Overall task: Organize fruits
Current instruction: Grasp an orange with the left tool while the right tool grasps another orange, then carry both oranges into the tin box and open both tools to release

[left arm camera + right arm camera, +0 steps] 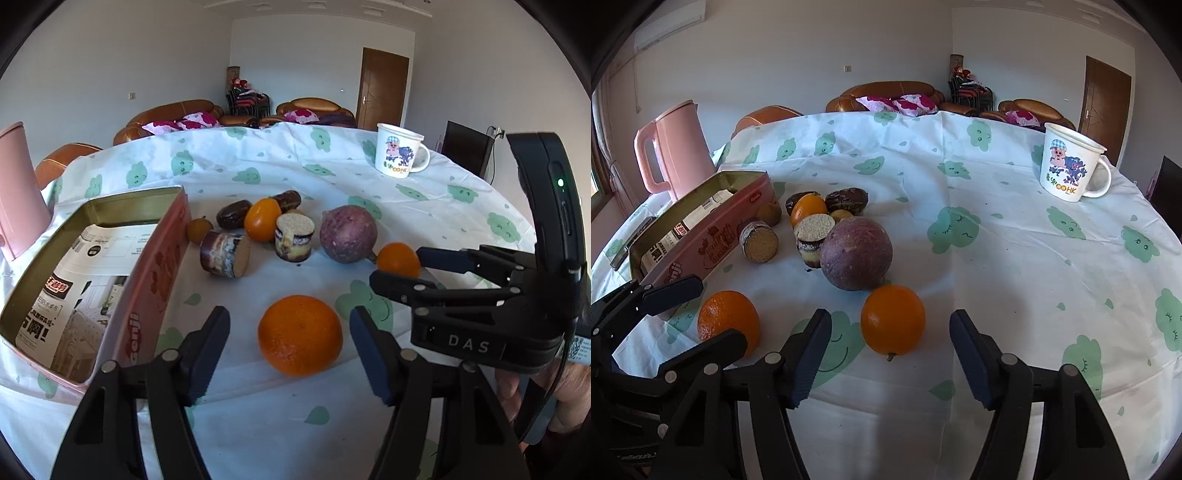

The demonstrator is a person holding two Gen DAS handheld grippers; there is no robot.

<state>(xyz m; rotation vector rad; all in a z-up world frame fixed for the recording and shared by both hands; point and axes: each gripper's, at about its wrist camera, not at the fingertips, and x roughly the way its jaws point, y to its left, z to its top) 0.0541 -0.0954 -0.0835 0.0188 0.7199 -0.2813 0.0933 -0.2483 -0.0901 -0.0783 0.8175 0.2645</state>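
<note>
Nearest the camera, the left gripper (290, 349) hangs spread around the big orange (300, 334), pads on either side but clear of the peel, so nothing is pinched. The orange sits on the counter (369, 192) under a white cloth printed with green smiling clouds.

To its right, the right gripper (891, 347) is spread as well, with the small orange (893, 320) between its fingers and daylight on both sides. Its black body reads "DAS" in pale letters, with a green light glowing above.

On the left stands the pink tin (155, 258), open, gold inside, red writing on its side that I can't make out for certain. Inside lies a printed leaflet (70, 288) with bold Chinese characters and a photo; no fruit in there.

Just past the small orange and touching it, the purple round fruit (856, 253). Further back, a cluster: two cut stubby pieces with pale grainy faces (761, 242), an oval orange fruit (261, 218), dark brown pieces (847, 198) behind.

Far right, a white mug (1067, 162) with cartoon pigs and letters ending "HK". Far left, a pink kettle (677, 147).
</note>
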